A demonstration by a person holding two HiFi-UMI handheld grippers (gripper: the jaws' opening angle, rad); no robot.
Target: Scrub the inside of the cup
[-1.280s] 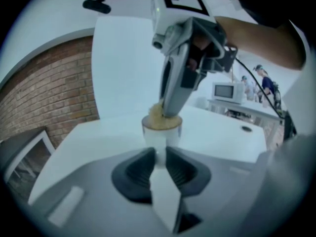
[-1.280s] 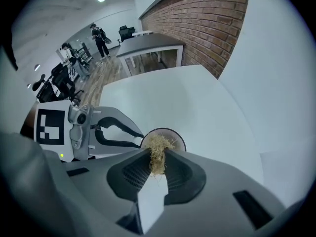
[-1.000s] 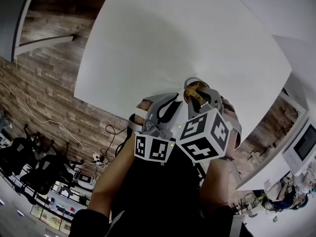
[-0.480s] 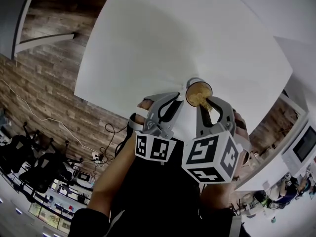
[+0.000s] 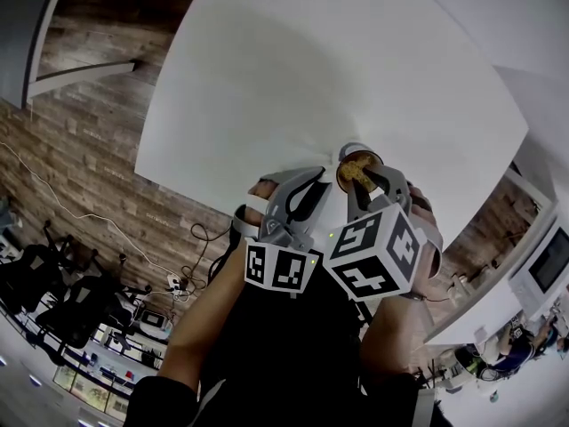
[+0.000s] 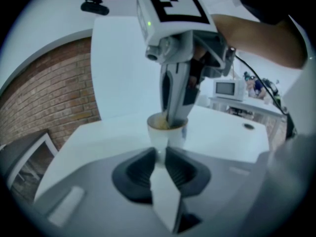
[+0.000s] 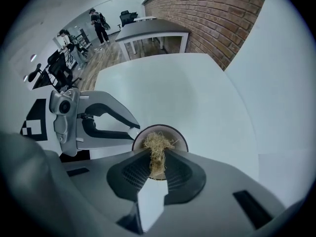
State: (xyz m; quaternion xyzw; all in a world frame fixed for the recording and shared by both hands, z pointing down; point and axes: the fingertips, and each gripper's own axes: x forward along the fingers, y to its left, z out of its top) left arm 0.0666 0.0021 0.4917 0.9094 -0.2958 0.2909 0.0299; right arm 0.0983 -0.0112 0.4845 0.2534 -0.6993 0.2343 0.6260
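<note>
A small white cup (image 5: 353, 152) stands on the white table (image 5: 338, 60) near its front edge. My left gripper (image 5: 325, 176) is shut on the cup's near wall. In the left gripper view the cup (image 6: 159, 135) shows just past the left gripper (image 6: 160, 154). My right gripper (image 5: 364, 180) points down into the cup, shut on a tan fibrous scrubber (image 7: 157, 147). The right gripper view shows the right gripper (image 7: 158, 158) over the cup's dark mouth (image 7: 177, 136), with the left gripper (image 7: 132, 131) clamped on the rim. The right gripper (image 6: 175, 115) dips into the cup.
The table's curved edge (image 5: 191, 189) runs just behind my arms, with wood floor (image 5: 80, 176) below. Office chairs (image 5: 53, 283) stand at the lower left. A brick wall (image 7: 217, 14) and a grey desk (image 7: 153, 33) lie beyond the table. A microwave (image 6: 226, 88) sits on a far counter.
Half a second ago the right gripper was drawn back from the cup with the scrubber at its mouth. Now it is pushed down into the cup again. Left gripper and cup kept still.
</note>
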